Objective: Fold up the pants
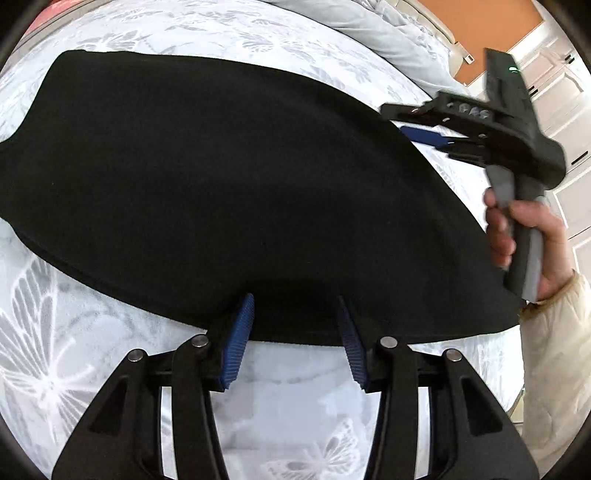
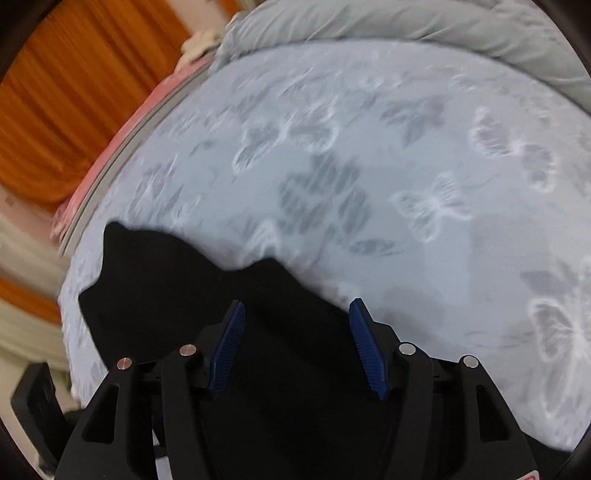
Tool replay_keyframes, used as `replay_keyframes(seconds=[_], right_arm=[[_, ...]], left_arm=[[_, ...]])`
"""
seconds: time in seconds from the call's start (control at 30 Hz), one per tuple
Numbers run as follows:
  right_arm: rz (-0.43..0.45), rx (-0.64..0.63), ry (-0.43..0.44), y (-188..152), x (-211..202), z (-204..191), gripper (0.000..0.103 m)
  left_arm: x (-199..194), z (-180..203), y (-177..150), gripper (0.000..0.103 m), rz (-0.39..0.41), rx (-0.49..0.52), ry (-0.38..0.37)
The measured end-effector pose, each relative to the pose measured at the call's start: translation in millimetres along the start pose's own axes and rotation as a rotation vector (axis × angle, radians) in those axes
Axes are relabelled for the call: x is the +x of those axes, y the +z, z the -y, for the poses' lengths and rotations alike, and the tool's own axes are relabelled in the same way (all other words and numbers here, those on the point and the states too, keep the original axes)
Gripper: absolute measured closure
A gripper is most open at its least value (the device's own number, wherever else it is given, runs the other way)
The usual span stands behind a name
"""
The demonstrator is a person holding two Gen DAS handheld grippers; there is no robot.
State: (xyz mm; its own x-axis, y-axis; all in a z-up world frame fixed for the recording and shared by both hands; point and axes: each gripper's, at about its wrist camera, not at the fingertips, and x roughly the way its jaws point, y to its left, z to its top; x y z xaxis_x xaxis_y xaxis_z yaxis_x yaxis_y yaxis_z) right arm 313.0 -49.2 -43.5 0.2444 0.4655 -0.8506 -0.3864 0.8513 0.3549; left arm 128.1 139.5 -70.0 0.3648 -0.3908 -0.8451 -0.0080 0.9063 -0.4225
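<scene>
— Left wrist view: what takes up most of the frame?
— The bed (image 1: 122, 280), under a pale sheet printed with butterflies, and on it the black pants (image 1: 221, 192), lying flat across the middle as one wide dark panel.
— And from the right wrist?
— The same bed (image 2: 406, 166), a grey duvet (image 2: 424, 26) bunched along its far edge, an orange curtain (image 2: 62, 103) beyond. The pants (image 2: 177, 291) reach in from below, their edge uneven.
— The tongs?
— The left tongs (image 1: 295, 332) stand apart at the near hem of the pants, blue pads clear of the cloth, nothing gripped. The right tongs (image 2: 295, 343) are also apart over the fabric, empty. From the left wrist, the right tongs (image 1: 424, 136) point at the pants' far edge, held by a hand (image 1: 524, 240) in a cream sleeve (image 1: 554, 350).
</scene>
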Motion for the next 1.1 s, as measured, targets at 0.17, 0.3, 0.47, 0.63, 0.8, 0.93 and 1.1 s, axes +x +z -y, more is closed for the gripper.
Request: replay_keyframes(seconds=[0.17,0.3,0.47,0.63,0.8,0.93,1.1], right_arm=[[-0.048,-0.121,0.074,-8.2,5.7,-27.7,0.074],[-0.049,-0.008,0.164,18.3,26.9,-17.2,0.061],[-0.038,0.01,0.166,36.4,46.6,-27.8,0.095],[0.22,0.012,-0.114,58.6,13.8,-16.8,0.103],[0.231,-0.062,-0.023,29.8,-23.8,-33.3,0.092],[0.089,-0.152,-0.009,-17.3,2.4,-55.5,0.095],[0.174,0.088,-0.092,6.1,14.1,-13.3,0.103]], left_arm=[[0.1,-9.0,0.8,0.058,-0.005,-0.024,-0.022],[0.2,-15.3,2.8,0.058,-0.004,-0.029,-0.028],[-1.8,-23.8,4.5,0.058,-0.003,-0.034,-0.037],[-8.7,-24.7,-0.2,0.056,0.001,-0.021,-0.025],[-13.4,-26.3,0.2,0.055,0.003,-0.021,-0.027],[-17.4,-35.6,3.2,0.051,0.005,-0.045,-0.038],[-24.3,-26.6,-1.1,0.041,0.026,0.06,0.032]])
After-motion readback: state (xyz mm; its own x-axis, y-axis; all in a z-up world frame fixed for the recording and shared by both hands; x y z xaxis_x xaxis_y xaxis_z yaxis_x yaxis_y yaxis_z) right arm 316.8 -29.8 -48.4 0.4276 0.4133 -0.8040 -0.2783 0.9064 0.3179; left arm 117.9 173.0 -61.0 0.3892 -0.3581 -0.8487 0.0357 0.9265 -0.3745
